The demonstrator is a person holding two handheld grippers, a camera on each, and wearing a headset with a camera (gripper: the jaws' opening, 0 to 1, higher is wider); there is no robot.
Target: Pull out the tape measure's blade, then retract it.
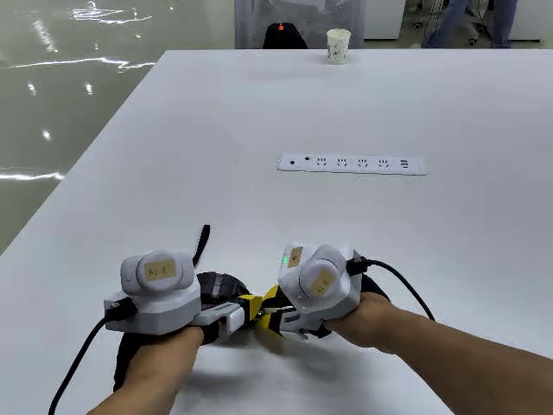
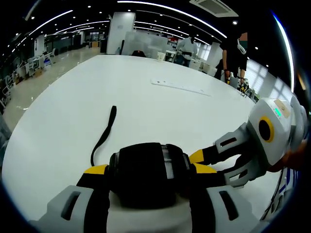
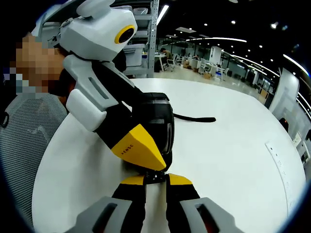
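Your left tool (image 2: 149, 171) is clenched around the black tape measure (image 2: 141, 158), its yellow-tipped jaws pressing the case from both sides and holding it low over the near edge of the white bench (image 1: 346, 104). Your right tool (image 3: 156, 180) meets it head-on, jaws drawn nearly together and nipping a small dark end tab (image 3: 155, 175) at the case's lower edge. The wrist strap (image 2: 104, 133) trails flat on the bench beyond. A power strip (image 1: 352, 163) lies well apart, mid-bench.
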